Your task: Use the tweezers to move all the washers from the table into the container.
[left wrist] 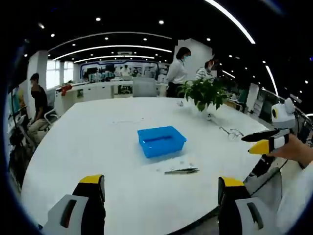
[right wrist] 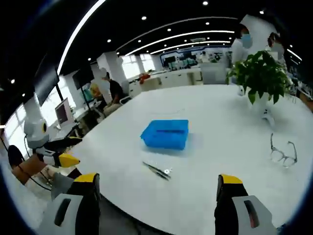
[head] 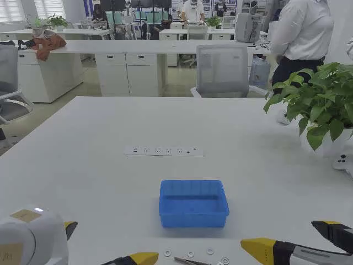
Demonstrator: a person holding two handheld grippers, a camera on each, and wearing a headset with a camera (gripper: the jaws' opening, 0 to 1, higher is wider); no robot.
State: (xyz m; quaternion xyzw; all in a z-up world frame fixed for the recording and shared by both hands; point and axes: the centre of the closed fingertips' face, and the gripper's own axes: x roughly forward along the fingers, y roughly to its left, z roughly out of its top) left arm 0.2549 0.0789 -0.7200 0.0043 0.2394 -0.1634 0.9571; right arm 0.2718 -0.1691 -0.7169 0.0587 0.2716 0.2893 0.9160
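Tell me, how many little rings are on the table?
4 that I can make out, in a row near the blue container: left washer, second washer, third washer, right washer nearest the picture's edge. More may be hidden below it.

Blue container [head: 193, 203], white table [head: 83, 165], silvery washers [head: 190, 254], green plant [head: 320, 105]

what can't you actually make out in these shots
1. Washers: head view, the bottom edge may cut some off, so no sure count; both gripper views, too small.
2. Tweezers: head view, mostly cut off by the bottom edge.
3. Container floor: both gripper views, partly hidden by its near wall.
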